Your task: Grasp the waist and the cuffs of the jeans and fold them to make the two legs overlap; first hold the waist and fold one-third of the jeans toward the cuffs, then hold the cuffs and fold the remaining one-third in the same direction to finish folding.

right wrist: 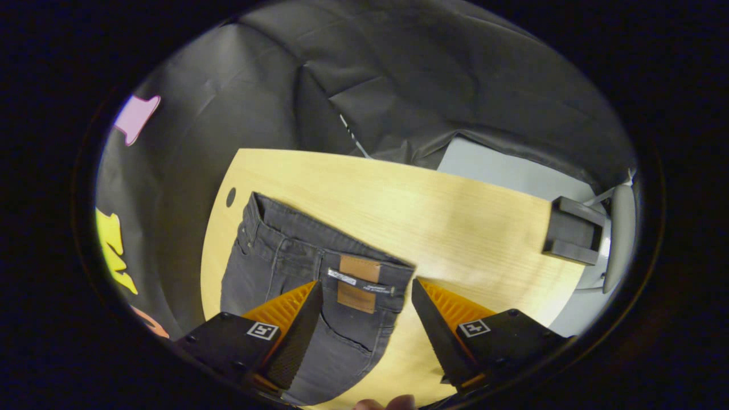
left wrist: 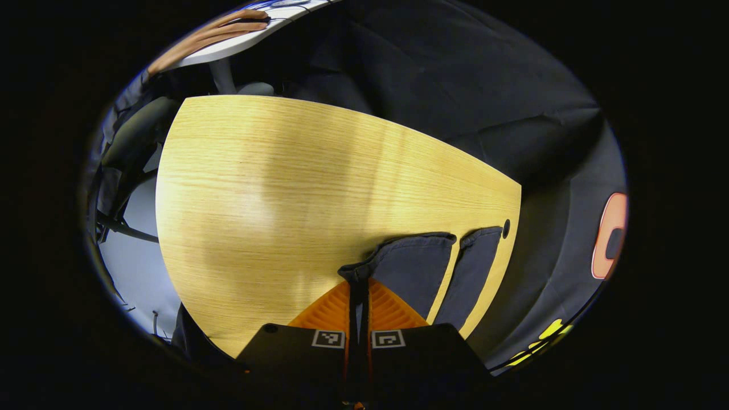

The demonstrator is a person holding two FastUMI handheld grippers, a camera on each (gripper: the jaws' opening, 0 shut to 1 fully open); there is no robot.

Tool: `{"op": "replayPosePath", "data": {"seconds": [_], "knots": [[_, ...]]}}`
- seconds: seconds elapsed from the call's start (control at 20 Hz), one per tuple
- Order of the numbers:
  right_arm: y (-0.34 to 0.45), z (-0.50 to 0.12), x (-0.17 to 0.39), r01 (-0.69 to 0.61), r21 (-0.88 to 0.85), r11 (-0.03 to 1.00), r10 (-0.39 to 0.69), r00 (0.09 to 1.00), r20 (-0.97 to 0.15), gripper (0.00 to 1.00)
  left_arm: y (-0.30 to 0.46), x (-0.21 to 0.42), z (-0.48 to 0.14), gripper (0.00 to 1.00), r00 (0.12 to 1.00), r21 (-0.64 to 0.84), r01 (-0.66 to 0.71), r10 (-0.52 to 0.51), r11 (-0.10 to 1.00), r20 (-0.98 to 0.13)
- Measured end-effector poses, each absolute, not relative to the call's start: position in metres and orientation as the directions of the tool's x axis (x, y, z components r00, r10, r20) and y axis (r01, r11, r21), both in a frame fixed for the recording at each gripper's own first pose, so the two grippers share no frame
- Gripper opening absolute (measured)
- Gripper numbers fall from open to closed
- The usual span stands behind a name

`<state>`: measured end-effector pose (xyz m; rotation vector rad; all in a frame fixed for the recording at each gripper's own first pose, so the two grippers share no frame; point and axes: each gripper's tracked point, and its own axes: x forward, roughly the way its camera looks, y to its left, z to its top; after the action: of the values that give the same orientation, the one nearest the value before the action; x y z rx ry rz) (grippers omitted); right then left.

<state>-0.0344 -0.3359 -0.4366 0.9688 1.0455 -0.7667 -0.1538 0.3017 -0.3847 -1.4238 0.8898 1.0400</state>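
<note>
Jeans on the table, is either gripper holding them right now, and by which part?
The left gripper is shut on the jeans at the corner of one cuff. The right gripper is open above the waist, holding nothing.

— What can't you make out from my left gripper [left wrist: 357,285]?
— My fingers cover the cuff corner [left wrist: 356,272] they pinch; the legs of the jeans [left wrist: 421,273] run under my housing, cut off at the desk's [left wrist: 256,199] near edge.
— And by my right gripper [right wrist: 364,307]?
— The seat and legs pass below my fingers, out of frame. The leather patch [right wrist: 357,283] is too small to read.
</note>
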Motion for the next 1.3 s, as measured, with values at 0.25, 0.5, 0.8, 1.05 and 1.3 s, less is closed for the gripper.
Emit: {"op": "replayPosePath", "data": {"seconds": [0.25, 0.5, 0.8, 1.05, 1.3], "knots": [[-0.346, -0.447, -0.05, 0.896, 0.156, 0.415, -0.13, 0.228, -0.965, 0.73, 0.299, -0.15, -0.388, 0.04, 0.33, -0.33, -0.937, 0.022, -0.114, -0.944], [-0.35, -0.446, -0.049, 0.899, 0.158, 0.409, -0.1, 0.216, -0.971, 0.08, 0.299, -0.147, -0.39, 0.03, 0.332, -0.332, -0.937, 0.023, -0.111, -0.943], [-0.342, -0.424, -0.037, 0.884, 0.281, 0.374, -0.029, 0.314, -0.949, 0.0, 0.295, -0.139, -0.371, 0.04, 0.365, -0.362, -0.921, 0.009, -0.141, -0.931], [-0.325, -0.379, -0.001, 0.847, 0.396, 0.354, 0.027, 0.414, -0.91, 0.01, 0.291, -0.1, -0.336, 0.03, 0.428, -0.426, -0.893, 0.018, -0.148, -0.903], [-0.318, -0.337, 0.042, 0.83, 0.528, 0.181, 0.111, 0.516, -0.849, 0.01, 0.297, -0.07, -0.313, 0.04, 0.409, -0.398, -0.88, 0.014, -0.258, -0.913]]}}
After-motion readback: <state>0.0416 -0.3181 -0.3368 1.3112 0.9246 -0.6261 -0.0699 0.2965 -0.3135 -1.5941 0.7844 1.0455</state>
